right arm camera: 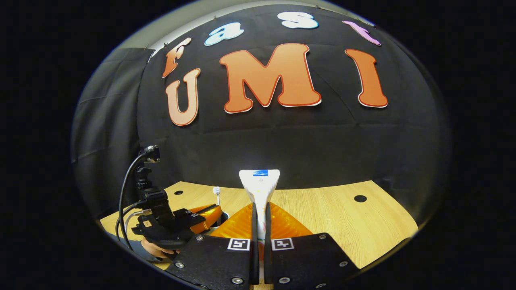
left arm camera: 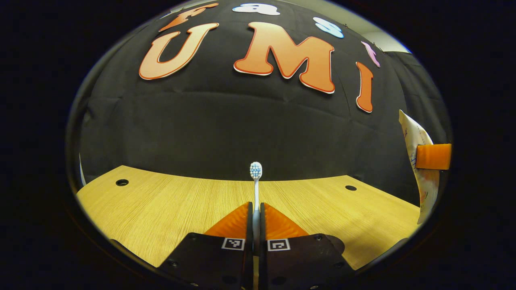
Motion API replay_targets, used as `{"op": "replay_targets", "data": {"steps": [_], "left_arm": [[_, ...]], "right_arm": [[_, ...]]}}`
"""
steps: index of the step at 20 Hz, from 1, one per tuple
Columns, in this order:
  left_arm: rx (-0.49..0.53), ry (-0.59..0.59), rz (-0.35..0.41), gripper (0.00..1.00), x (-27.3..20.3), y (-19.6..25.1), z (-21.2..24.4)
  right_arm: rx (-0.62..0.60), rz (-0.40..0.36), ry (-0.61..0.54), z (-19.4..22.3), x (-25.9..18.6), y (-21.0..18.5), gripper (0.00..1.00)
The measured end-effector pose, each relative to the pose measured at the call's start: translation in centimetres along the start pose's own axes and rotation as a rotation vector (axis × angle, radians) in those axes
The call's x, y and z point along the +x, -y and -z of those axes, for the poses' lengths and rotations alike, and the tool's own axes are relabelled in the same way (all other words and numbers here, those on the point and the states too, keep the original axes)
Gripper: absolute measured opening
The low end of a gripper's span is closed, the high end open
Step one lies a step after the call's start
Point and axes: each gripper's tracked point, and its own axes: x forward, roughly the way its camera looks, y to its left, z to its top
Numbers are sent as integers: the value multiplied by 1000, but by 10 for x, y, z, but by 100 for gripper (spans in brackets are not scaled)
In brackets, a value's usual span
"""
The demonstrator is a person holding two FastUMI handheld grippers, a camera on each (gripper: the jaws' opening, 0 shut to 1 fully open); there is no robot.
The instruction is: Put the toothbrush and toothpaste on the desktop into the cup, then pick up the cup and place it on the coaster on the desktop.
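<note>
In the left gripper view, my left gripper (left arm camera: 256, 206) is shut on a white toothbrush (left arm camera: 256, 181). The brush stands upright above the wooden desk (left arm camera: 161, 209), bristle head up. At the far right of that view hangs the toothpaste tube (left arm camera: 421, 177), pinched by the right gripper (left arm camera: 433, 156). In the right gripper view, my right gripper (right arm camera: 260, 206) is shut on the white toothpaste tube (right arm camera: 259, 183), flat crimped end up. Lower left there, the left gripper (right arm camera: 213, 213) holds the toothbrush (right arm camera: 217, 192) upright. A pale curved edge (right arm camera: 224, 215) shows beside its fingers; I cannot tell what it is.
A hand (right arm camera: 155, 249) holds the left gripper's black handle, with a cable looping up from it. The desk (right arm camera: 322, 217) has small round holes near its back corners (left arm camera: 121, 182) (right arm camera: 360, 198). The black cloth wall stands right behind the desk.
</note>
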Motion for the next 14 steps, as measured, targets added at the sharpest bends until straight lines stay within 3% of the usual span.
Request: {"op": "replay_targets", "data": {"steps": [6, 8, 9, 10, 11, 14], "left_arm": [[12, -59, 26, 39, -25, 0, 5], [27, -59, 23, 55, -43, -5, -1], [33, -52, 18, 72, -53, -7, -7], [33, -43, 7, 78, -58, -11, -13], [38, -38, -4, 92, -69, -14, -18], [55, -29, -47, 96, -96, -29, -29]], "right_arm": [[3, -1, 24, -7, -1, -1, 5], [-3, -12, 37, -12, -3, -4, 5], [-9, -17, 48, -16, -5, -4, 5], [-16, -23, 64, -22, -6, -6, 5], [-21, -33, 78, -29, -2, -13, 5], [-17, -73, 103, -52, 22, -40, 5]]}}
